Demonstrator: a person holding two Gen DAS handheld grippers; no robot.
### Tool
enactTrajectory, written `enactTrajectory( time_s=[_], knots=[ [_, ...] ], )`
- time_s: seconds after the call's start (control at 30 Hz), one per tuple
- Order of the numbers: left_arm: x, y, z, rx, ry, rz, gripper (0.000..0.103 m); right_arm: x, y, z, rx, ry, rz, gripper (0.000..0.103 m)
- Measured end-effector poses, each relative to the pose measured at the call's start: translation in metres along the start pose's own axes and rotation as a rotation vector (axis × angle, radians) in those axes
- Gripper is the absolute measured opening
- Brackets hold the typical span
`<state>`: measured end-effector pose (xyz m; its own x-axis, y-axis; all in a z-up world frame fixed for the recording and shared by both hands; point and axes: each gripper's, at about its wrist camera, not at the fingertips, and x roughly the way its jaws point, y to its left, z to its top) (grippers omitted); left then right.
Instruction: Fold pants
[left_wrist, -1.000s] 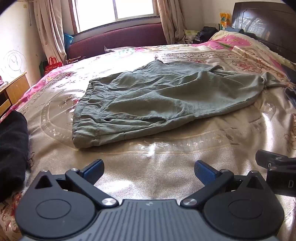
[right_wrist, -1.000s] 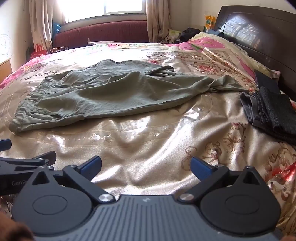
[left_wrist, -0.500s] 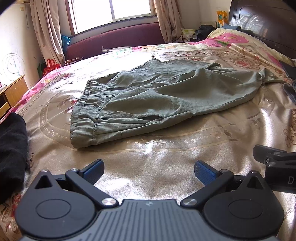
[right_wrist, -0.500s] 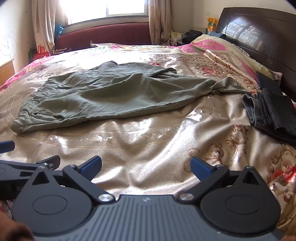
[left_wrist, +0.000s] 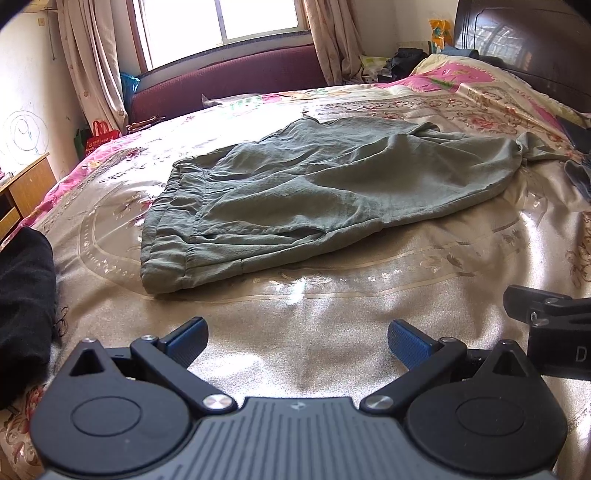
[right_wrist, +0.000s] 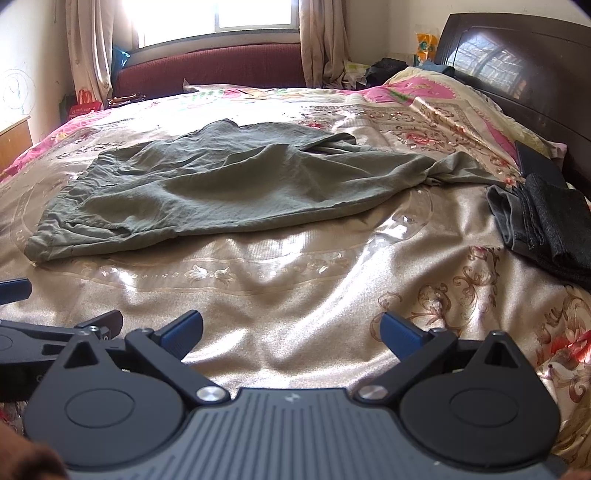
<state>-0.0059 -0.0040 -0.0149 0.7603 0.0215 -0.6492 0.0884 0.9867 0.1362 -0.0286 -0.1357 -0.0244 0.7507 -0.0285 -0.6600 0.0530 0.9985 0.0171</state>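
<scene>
The green pants (left_wrist: 325, 192) lie spread and rumpled across the middle of the bed (left_wrist: 332, 325), waistband to the left, legs running right. The left claw (left_wrist: 297, 338) and the right claw (right_wrist: 291, 328) hover side by side over the bed's near edge, both spread wide and empty, well short of the pants. Dark folded clothes (right_wrist: 546, 221) rest at far right.

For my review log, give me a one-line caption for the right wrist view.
Open right gripper hovers over the satin bedspread, short of the rumpled grey-green pants; folded dark clothes lie to the right.
</scene>
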Motion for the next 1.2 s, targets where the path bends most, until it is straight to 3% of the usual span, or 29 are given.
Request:
enactTrajectory(
  time_s=[1.2],
  knots=[
    [0.0004, 0.0009, -0.0015, 0.006, 0.001, -0.001, 0.103, 0.0039, 0.0012, -0.0023, -0.005, 0.012, 0.011, 0.101]
  ],
)
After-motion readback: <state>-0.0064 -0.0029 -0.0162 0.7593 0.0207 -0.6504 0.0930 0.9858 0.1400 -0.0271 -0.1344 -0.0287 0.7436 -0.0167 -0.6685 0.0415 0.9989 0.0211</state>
